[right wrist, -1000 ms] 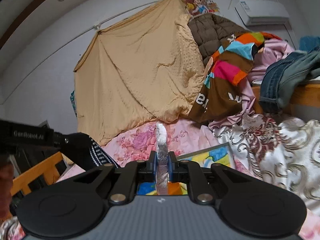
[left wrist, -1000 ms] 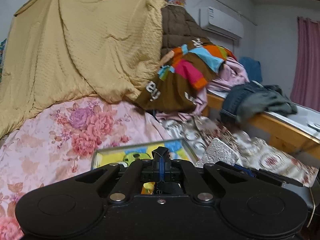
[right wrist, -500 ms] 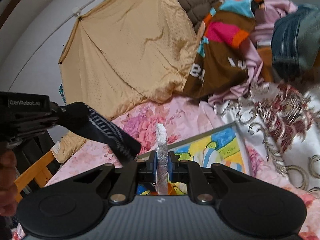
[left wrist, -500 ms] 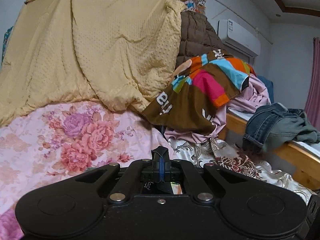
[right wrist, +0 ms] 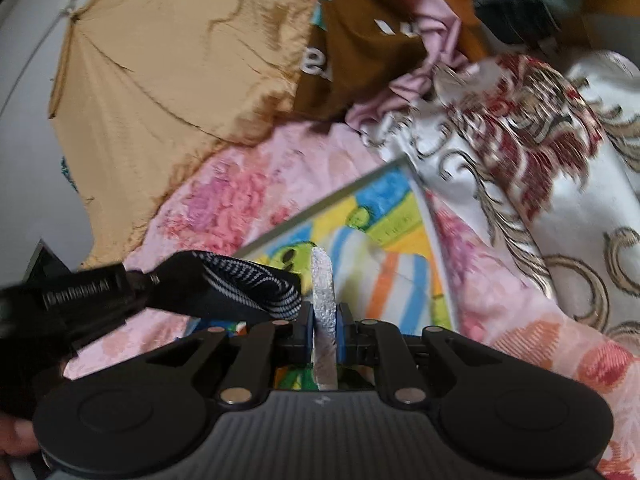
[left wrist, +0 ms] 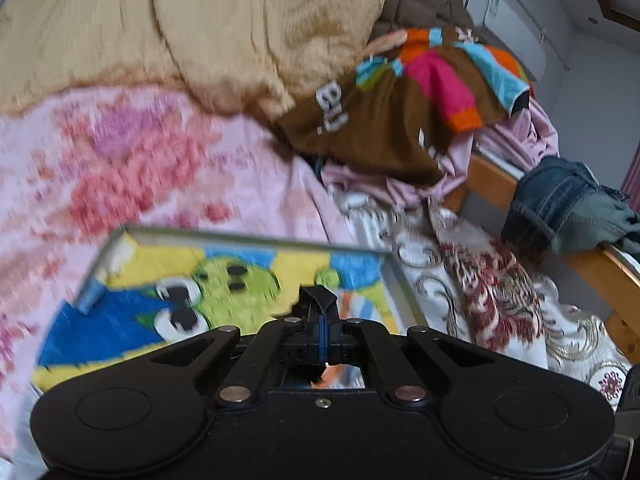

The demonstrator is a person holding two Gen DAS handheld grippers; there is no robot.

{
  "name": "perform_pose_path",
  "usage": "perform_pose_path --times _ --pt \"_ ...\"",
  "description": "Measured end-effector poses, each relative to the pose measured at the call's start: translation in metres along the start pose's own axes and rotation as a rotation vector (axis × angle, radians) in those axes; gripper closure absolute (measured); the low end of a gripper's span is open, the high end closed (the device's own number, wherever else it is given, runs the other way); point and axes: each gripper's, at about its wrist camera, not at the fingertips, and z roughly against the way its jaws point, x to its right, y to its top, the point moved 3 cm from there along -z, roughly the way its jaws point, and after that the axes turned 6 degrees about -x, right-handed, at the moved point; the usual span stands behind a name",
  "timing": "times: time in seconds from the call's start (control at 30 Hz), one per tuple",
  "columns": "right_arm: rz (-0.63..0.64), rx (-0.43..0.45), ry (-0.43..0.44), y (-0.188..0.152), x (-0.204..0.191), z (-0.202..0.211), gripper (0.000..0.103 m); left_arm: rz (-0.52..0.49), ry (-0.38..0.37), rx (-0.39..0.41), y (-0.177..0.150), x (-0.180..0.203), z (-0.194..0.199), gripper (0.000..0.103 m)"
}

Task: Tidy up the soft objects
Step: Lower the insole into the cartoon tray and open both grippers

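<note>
My left gripper (left wrist: 318, 300) is shut on a black cloth with a white weave pattern (right wrist: 240, 288); in the left wrist view only a dark tip of it shows between the fingers. My right gripper (right wrist: 325, 312) grips a thin silver glittery pad (right wrist: 322, 276) standing on edge, and its jaws are opening slightly with the pad still pressed between them. Both grippers hover over a shallow tray with a grey rim (left wrist: 256, 236) and a bright cartoon picture inside. The tray rim (right wrist: 320, 204) lies on a pink floral blanket (left wrist: 140, 168). The left gripper (right wrist: 148, 278) is close on the right one's left.
A tan blanket (left wrist: 200, 20) hangs behind. A brown garment with bright patches (left wrist: 380, 120) and pink cloth are piled at the back right. Jeans (left wrist: 560, 200) hang over a wooden bed frame (left wrist: 600, 264). A white cover with red ornaments (left wrist: 480, 280) lies right of the tray.
Both grippers have sunk and tipped down toward the cartoon tray, which now fills more of each view. The left gripper with the black cloth has come closer to the right one.
</note>
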Motion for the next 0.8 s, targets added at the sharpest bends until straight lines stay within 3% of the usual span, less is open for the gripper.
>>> perform_pose_path --times 0.2,0.33,0.5,0.6,0.67,0.8 --pt "0.018 -0.030 -0.040 -0.005 0.002 -0.005 0.082 -0.009 0.000 -0.083 -0.016 -0.005 -0.020 0.103" --pt "0.048 -0.038 -0.064 -0.006 -0.001 -0.006 0.065 -0.009 0.018 -0.137 -0.024 -0.009 -0.029 0.103" --pt "0.080 -0.048 -0.094 -0.005 -0.003 -0.005 0.054 -0.004 0.038 -0.163 -0.031 -0.013 -0.030 0.089" --pt "0.102 -0.040 -0.103 -0.004 -0.006 0.000 0.043 0.001 0.028 -0.164 -0.033 -0.014 -0.025 0.086" --pt "0.111 -0.044 -0.092 -0.002 -0.007 0.003 0.030 0.010 0.016 -0.164 -0.033 -0.015 -0.021 0.074" --pt "0.146 -0.046 -0.107 -0.001 -0.010 0.007 0.025 0.025 0.025 -0.140 -0.034 -0.016 -0.009 0.064"
